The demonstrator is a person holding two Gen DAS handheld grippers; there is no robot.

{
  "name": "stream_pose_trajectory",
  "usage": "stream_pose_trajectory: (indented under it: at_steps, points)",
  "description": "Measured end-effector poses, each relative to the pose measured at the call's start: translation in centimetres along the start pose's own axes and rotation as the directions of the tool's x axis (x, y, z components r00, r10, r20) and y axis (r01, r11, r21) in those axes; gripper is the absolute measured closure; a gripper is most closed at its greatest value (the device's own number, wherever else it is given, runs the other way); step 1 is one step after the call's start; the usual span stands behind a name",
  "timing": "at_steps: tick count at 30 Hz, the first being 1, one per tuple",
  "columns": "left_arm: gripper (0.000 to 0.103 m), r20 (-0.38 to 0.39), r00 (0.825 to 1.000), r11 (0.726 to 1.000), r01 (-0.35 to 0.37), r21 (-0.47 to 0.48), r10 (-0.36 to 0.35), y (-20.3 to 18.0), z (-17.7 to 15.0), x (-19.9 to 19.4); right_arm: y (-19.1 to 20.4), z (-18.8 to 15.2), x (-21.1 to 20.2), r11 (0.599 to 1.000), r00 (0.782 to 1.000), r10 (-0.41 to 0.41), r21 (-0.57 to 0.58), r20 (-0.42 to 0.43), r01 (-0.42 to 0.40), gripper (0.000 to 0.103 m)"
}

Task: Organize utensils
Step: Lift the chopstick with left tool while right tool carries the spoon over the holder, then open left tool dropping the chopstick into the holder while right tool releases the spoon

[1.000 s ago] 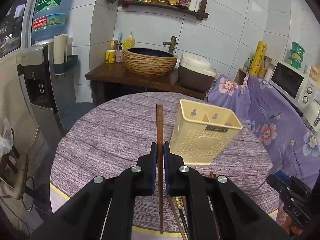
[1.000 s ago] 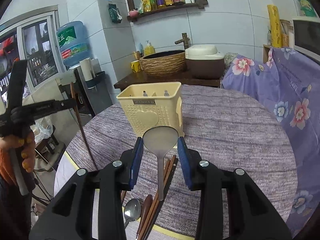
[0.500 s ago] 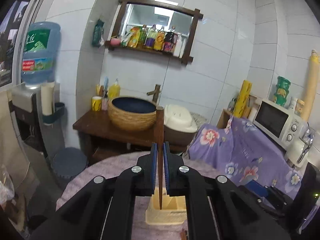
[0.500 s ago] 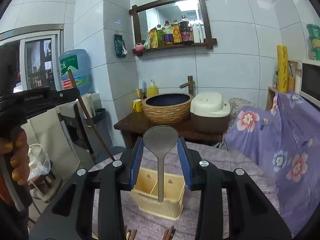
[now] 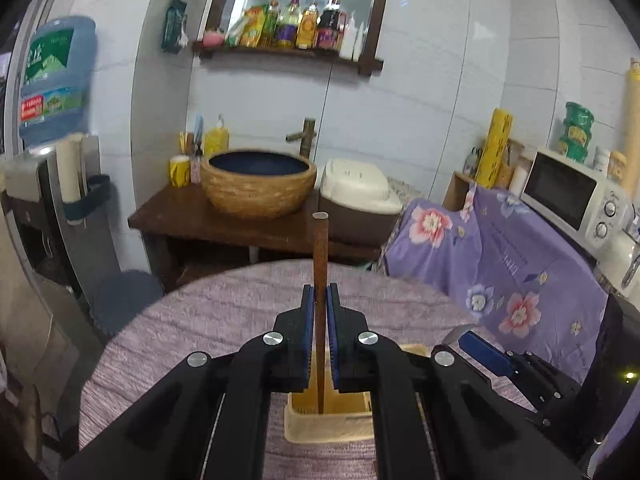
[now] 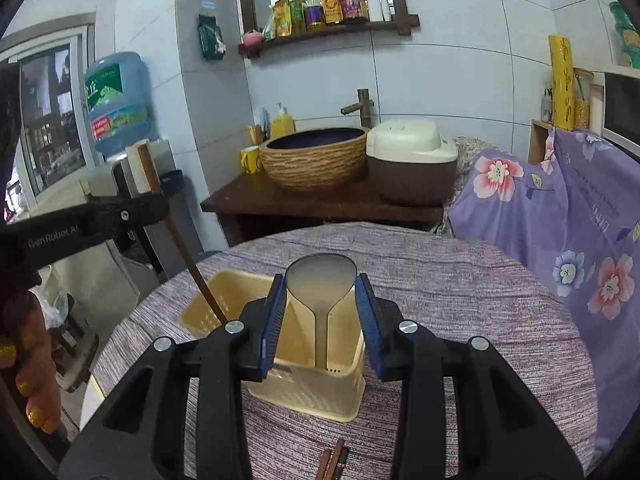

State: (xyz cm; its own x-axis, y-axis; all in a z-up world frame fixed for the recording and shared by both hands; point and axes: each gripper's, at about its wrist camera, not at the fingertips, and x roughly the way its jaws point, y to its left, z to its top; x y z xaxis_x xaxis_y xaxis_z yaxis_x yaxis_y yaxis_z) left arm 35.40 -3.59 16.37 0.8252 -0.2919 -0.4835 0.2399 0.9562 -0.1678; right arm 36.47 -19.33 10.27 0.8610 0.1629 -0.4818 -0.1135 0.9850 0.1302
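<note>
My left gripper (image 5: 320, 304) is shut on a brown wooden chopstick (image 5: 320, 248) that stands upright, its lower end down inside the cream plastic utensil holder (image 5: 328, 428). My right gripper (image 6: 321, 282) is shut on the bowl of a metal spoon (image 6: 316, 296); the handle hangs into the right compartment of the holder (image 6: 304, 392). In the right wrist view the left gripper (image 6: 158, 204) reaches in from the left with the chopstick (image 6: 180, 248) slanting into the left compartment. In the left wrist view the right gripper (image 5: 480, 352) shows at the right.
The holder stands on a round table with a purple-grey cloth (image 6: 460, 300). Loose chopsticks (image 6: 334, 460) lie near the front edge. Behind are a wooden counter with a woven basin (image 6: 314, 160) and a rice cooker (image 6: 412, 160), and a floral cloth (image 6: 560, 240) at the right. A person's hand (image 6: 28, 360) is at the left.
Both grippers rose and moved forward over the holder, which stood ahead of them before. The chopstick's and the spoon's lower ends now hang inside it.
</note>
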Motion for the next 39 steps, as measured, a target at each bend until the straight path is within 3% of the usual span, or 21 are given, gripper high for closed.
stream_pose_trajectory:
  at_steps: [7,16,21,22,25,28,31,33,39]
  points:
    - [0.095,-0.069,0.998,1.0,-0.004,-0.014,0.003,0.9,-3.5,2.5,0.3,-1.5,1.3,1.0,1.0,-0.007,-0.014,-0.029,0.007,0.067]
    - [0.095,-0.078,0.997,1.0,-0.021,0.007,0.021,0.5,-4.6,3.1,0.6,-2.2,1.1,0.999,1.0,-0.023,-0.036,-0.012,0.023,0.066]
    - [0.092,-0.059,0.998,1.0,-0.021,0.011,0.022,0.5,-4.7,1.6,1.0,-3.0,-1.8,0.997,0.998,-0.049,-0.059,0.037,0.051,0.049]
    - [0.085,-0.058,0.998,1.0,-0.018,0.008,0.018,0.5,-4.8,1.2,0.9,-3.3,-2.6,0.997,0.998,-0.051,-0.061,0.037,0.053,0.048]
    - [0.043,-0.05,0.999,1.0,-0.004,-0.01,0.004,0.9,-6.2,-0.8,0.8,-4.2,-4.0,0.997,0.998,-0.054,-0.059,0.024,0.055,0.046]
    - [0.021,-0.042,0.999,0.999,-0.02,-0.028,0.019,1.6,-8.2,-2.6,0.4,-6.1,-5.9,0.997,0.998,-0.067,-0.042,-0.018,0.066,0.045]
    - [0.008,-0.058,0.996,0.998,-0.068,-0.003,0.067,1.7,-10.6,-3.6,-0.3,-8.6,-7.1,0.997,0.994,-0.077,-0.012,-0.083,0.076,0.045]
    - [0.005,-0.087,0.991,0.995,-0.099,0.018,0.1,2.0,-12.7,-4.1,-0.6,-10.8,-7.5,0.996,0.986,-0.092,0.002,-0.138,0.093,0.045]
    - [0.005,-0.199,0.97,0.99,-0.134,0.041,0.14,2.7,-18.5,-4.6,-0.6,-16.7,-7.5,0.995,0.953,-0.086,0.021,-0.289,0.096,0.045]
